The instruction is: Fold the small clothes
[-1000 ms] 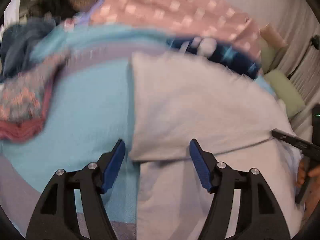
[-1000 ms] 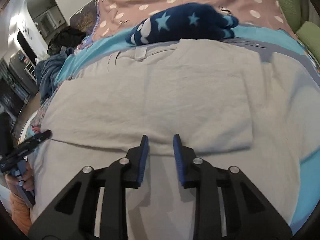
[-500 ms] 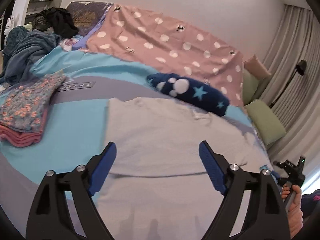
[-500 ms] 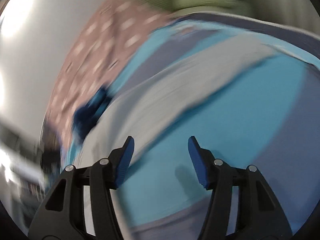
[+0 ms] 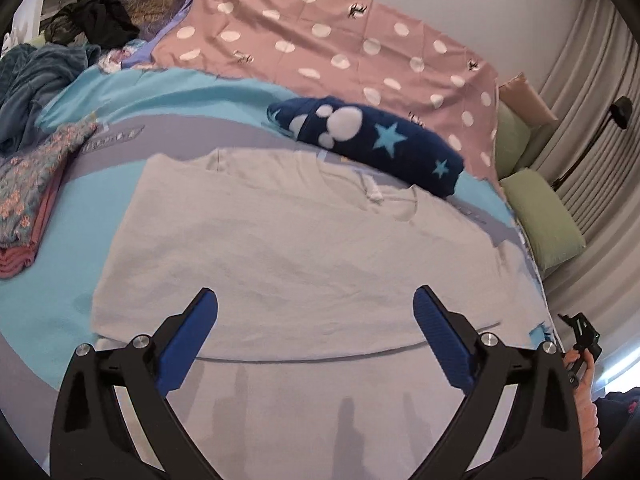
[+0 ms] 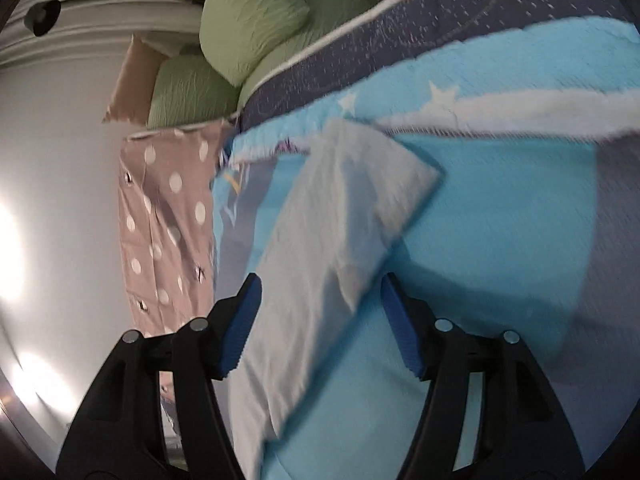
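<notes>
While the grey shirt lies flat on the blue bedspread:
Left gripper: jaws opening wide — nothing between them.
Right gripper: jaws opening — astride the shirt's sleeve, unpinched.

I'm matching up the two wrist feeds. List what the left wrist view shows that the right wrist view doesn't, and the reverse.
Only the left wrist view: the grey T-shirt's folded body and neckline, the navy star blanket, a floral folded stack, dark clothes, a hand.

Only the right wrist view: the grey sleeve sticking out sideways, between the right gripper's opening fingers, untouched.

Both: the T-shirt, turquoise cover, pink dotted sheet, green pillows. The left gripper is opening, empty.
</notes>
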Action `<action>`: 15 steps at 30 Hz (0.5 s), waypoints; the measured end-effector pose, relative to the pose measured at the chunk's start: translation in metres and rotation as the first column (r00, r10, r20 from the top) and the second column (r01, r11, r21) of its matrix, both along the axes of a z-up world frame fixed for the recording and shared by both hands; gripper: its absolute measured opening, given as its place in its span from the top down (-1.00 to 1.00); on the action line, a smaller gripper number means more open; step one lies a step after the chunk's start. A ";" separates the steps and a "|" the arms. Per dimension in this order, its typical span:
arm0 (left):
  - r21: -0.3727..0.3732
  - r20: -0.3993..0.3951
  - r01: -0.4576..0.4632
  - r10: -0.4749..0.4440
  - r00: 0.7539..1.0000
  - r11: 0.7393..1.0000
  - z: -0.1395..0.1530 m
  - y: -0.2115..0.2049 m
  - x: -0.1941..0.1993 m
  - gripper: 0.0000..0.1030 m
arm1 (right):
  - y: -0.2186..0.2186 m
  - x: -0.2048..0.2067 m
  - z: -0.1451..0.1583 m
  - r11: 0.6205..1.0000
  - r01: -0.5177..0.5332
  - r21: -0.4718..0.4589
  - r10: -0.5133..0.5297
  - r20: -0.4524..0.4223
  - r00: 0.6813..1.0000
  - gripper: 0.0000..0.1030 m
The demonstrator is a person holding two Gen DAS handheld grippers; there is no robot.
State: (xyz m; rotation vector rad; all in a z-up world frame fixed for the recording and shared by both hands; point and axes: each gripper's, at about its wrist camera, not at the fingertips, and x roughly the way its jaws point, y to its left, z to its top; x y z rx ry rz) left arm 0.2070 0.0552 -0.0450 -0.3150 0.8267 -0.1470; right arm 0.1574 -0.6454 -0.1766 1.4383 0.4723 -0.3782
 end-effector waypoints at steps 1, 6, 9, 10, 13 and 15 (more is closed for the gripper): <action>-0.003 -0.008 -0.001 0.001 1.000 1.000 -0.003 0.000 0.001 -0.91 | -0.002 0.002 0.000 1.000 0.008 -0.009 -0.008 -0.005 1.000 -0.18; -0.002 -0.025 -0.012 0.012 1.000 1.000 -0.016 0.007 0.005 -0.91 | -0.006 0.026 0.002 0.992 0.022 -0.128 -0.036 -0.111 0.993 0.77; -0.010 -0.037 -0.013 0.013 0.999 1.000 -0.022 0.011 0.008 -0.91 | -0.003 0.025 0.005 0.992 0.014 -0.125 -0.022 -0.063 0.998 0.85; -0.012 -0.039 -0.010 0.010 0.999 1.000 -0.024 0.012 0.009 -0.91 | 0.000 0.025 0.009 0.992 0.008 -0.122 -0.013 -0.038 0.999 0.85; -0.014 -0.030 -0.004 0.004 1.000 1.000 -0.026 0.014 0.011 -0.91 | 0.022 0.037 0.041 0.986 -0.064 -0.154 0.074 0.064 0.995 0.85; -0.026 -0.019 -0.001 0.000 1.000 1.000 -0.027 0.016 0.012 -0.91 | 0.051 0.055 0.074 0.964 -0.155 -0.216 0.184 0.123 0.975 0.85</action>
